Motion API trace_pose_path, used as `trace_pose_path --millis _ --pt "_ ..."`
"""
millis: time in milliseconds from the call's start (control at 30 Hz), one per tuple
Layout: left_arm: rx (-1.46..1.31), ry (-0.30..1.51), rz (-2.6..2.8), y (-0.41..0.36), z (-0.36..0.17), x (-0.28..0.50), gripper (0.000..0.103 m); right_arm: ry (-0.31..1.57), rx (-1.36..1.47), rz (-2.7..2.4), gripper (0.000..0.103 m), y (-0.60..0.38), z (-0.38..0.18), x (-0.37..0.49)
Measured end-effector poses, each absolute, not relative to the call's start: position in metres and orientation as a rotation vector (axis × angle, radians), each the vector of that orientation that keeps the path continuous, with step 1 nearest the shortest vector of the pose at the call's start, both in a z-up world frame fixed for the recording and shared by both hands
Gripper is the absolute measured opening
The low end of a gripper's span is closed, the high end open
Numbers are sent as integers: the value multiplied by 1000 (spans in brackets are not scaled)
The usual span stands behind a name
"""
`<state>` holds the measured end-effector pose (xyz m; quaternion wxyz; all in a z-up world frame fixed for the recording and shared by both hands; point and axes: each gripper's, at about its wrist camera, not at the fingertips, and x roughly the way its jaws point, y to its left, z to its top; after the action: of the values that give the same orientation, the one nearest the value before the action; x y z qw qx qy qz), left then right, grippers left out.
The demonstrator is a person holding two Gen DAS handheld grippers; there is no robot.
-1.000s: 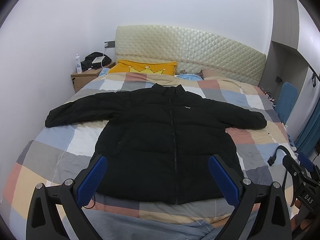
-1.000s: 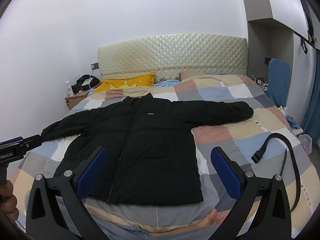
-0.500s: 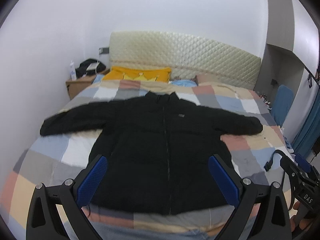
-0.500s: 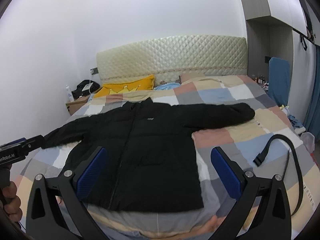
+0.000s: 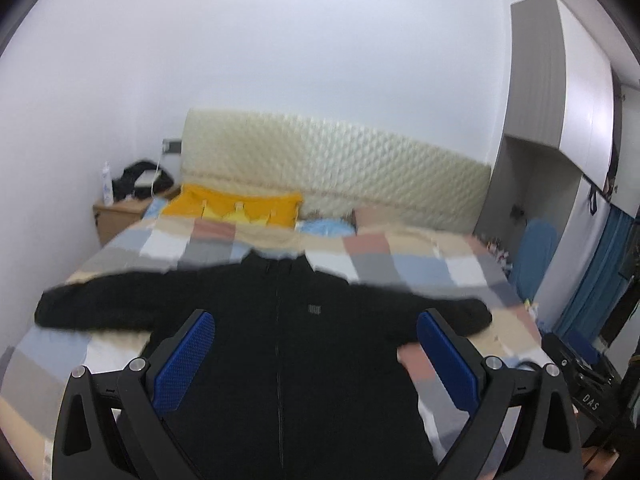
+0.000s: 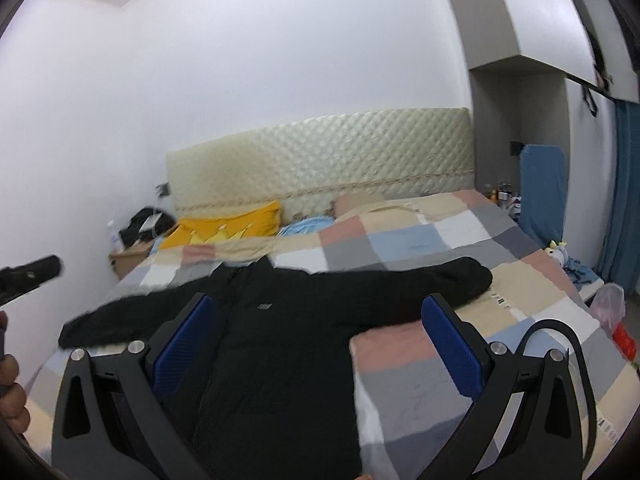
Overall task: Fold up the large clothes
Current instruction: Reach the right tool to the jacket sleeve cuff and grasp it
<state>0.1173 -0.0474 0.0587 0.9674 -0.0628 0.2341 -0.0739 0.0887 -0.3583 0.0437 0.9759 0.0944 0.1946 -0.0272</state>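
Both tongs, left (image 5: 314,354) and right (image 6: 320,338), gape empty above the jacket (image 5: 280,344): puffy, soft, probably slippery, best pinched at a cuff (image 6: 474,278).

A black puffer jacket (image 5: 288,344) with a small chest logo is lying flat, zipped, front up, both sleeves stretching outward.

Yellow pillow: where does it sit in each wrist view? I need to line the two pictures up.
Left wrist: yellow pillow left of centre, below the headboard.
Right wrist: yellow pillow at left-centre, under the headboard's left end.
Shared landmark: the black jacket collar, just in front of it.
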Motion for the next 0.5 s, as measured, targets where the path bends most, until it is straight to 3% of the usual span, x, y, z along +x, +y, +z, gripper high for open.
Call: trace_pose_path --millis 167,367,500 --pt "-99 450 -133 -41 51 140 102 383 243 -105 103 -406 27 135" --pt "-106 494 -126 -27 5 149 102 469 273 -137 103 -464 -28 197" --pt "-82 523 -86 -22 -30 160 102 466 274 -161 96 -498 -69 232"
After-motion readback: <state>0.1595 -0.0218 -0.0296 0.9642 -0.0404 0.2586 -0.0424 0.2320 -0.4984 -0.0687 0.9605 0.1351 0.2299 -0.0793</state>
